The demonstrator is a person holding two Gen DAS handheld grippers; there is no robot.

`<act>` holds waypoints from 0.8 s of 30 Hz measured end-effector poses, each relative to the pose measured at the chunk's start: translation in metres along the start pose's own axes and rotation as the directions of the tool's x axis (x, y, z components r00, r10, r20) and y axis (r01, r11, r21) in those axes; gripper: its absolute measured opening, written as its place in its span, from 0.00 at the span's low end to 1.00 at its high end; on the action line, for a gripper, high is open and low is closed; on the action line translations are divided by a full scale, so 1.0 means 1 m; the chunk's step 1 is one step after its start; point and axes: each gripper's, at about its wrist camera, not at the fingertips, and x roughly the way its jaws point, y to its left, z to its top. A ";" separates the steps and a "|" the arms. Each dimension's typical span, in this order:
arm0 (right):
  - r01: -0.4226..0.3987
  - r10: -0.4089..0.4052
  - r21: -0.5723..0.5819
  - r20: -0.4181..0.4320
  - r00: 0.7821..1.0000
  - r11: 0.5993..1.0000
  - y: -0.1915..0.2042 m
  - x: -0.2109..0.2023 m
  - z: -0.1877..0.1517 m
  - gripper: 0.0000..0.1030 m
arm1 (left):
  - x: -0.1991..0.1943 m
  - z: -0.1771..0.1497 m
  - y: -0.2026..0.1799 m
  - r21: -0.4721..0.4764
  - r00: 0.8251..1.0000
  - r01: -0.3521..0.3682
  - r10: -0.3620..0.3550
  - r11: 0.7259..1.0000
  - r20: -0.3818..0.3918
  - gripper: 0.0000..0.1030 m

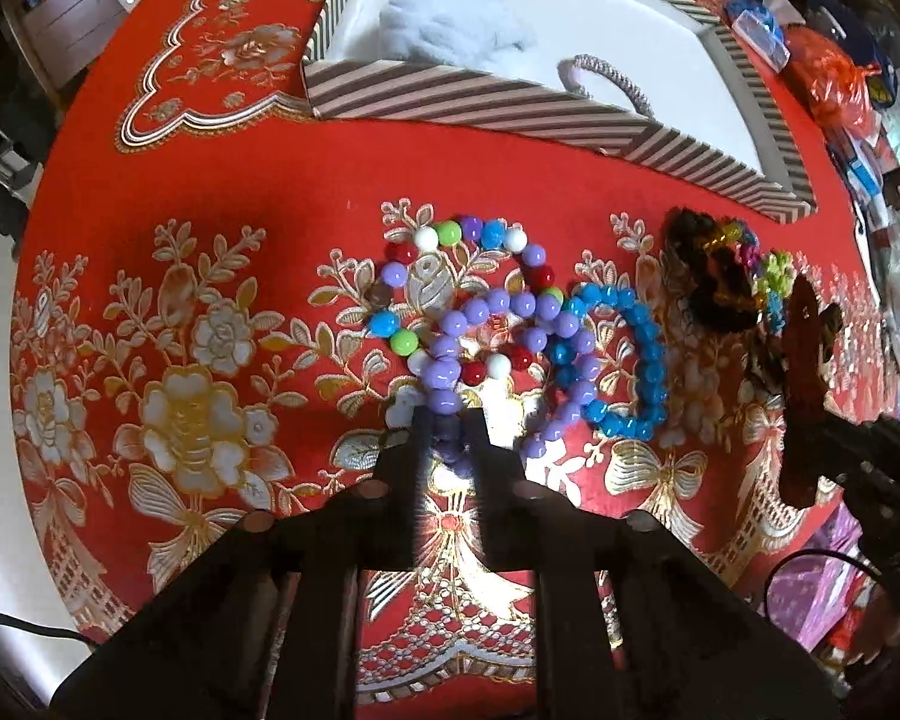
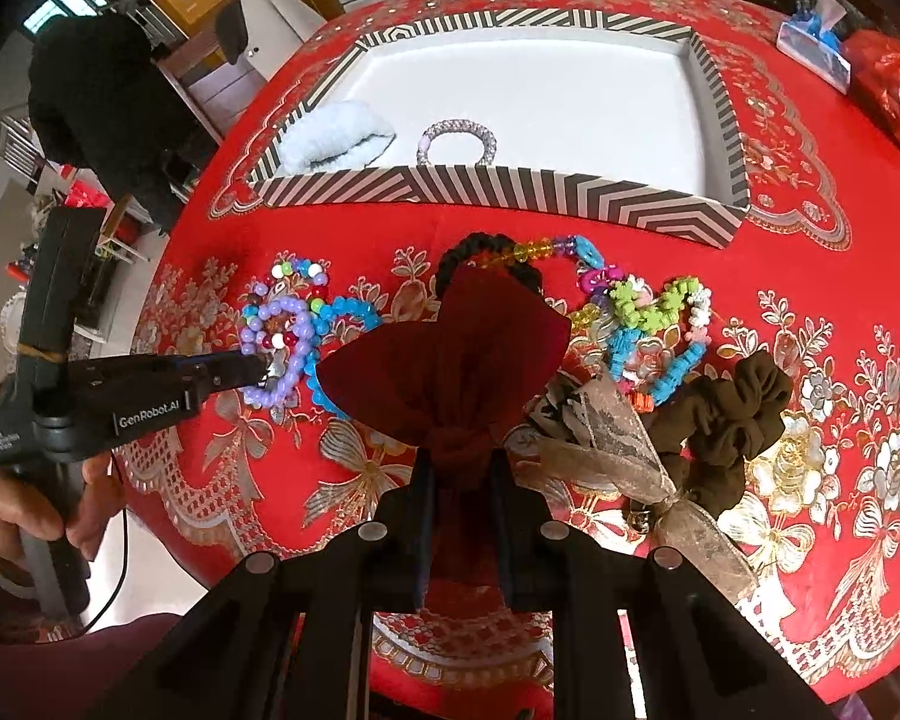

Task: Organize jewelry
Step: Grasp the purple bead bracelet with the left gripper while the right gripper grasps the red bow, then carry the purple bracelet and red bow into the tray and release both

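My left gripper (image 1: 449, 426) is shut on the purple bead bracelet (image 1: 492, 324), which lies on the red cloth over a multicolour bead bracelet (image 1: 450, 240) and beside a blue bead bracelet (image 1: 636, 354). It also shows in the right wrist view (image 2: 264, 369). My right gripper (image 2: 462, 462) is shut on the knot of a dark red bow (image 2: 450, 360), held above the cloth. The striped box (image 2: 510, 192) stands behind, holding a pale blue scrunchie (image 2: 336, 138) and a pink hair tie (image 2: 459, 138).
To the right lie a black hair band with beads (image 2: 492, 255), colourful plastic chains (image 2: 654, 324), a sheer brown ribbon bow (image 2: 618, 438) and a brown scrunchie (image 2: 726, 420). Bags and clutter (image 2: 882, 84) sit at the table's far right edge.
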 end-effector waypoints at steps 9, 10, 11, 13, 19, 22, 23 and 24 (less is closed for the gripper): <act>-0.026 0.026 -0.007 0.027 0.999 1.000 -0.001 -0.014 0.012 0.15 | -0.045 0.000 -0.004 0.056 0.996 0.048 -0.051 0.997 0.068 0.08; -0.030 0.031 -0.009 0.032 0.999 0.999 0.000 -0.016 0.015 0.15 | -0.050 0.000 -0.004 0.059 0.996 0.051 -0.056 0.997 0.073 0.08; -0.034 0.035 -0.011 0.035 0.999 0.999 0.000 -0.017 0.016 0.15 | -0.055 0.002 -0.004 0.060 0.995 0.064 -0.069 0.996 0.075 0.08; -0.038 0.039 -0.016 0.046 0.998 0.999 0.001 -0.021 0.021 0.15 | -0.068 0.007 -0.006 0.060 0.992 0.088 -0.093 0.994 0.083 0.08; -0.026 0.028 -0.019 0.091 0.995 0.999 -0.003 -0.034 0.045 0.15 | -0.101 0.034 -0.016 0.088 0.984 0.107 -0.118 0.990 0.135 0.08; -0.015 0.016 -0.013 0.112 0.994 1.000 -0.009 -0.037 0.063 0.15 | -0.116 0.050 -0.020 0.105 0.978 0.110 -0.127 0.988 0.167 0.08; -0.012 0.013 -0.010 0.117 0.993 1.000 -0.011 -0.037 0.068 0.15 | -0.120 0.058 -0.023 0.112 0.976 0.105 -0.124 0.988 0.179 0.08; -0.006 0.007 -0.006 0.122 0.992 1.000 -0.014 -0.037 0.076 0.15 | -0.119 0.065 -0.028 0.115 0.975 0.101 -0.121 0.988 0.187 0.08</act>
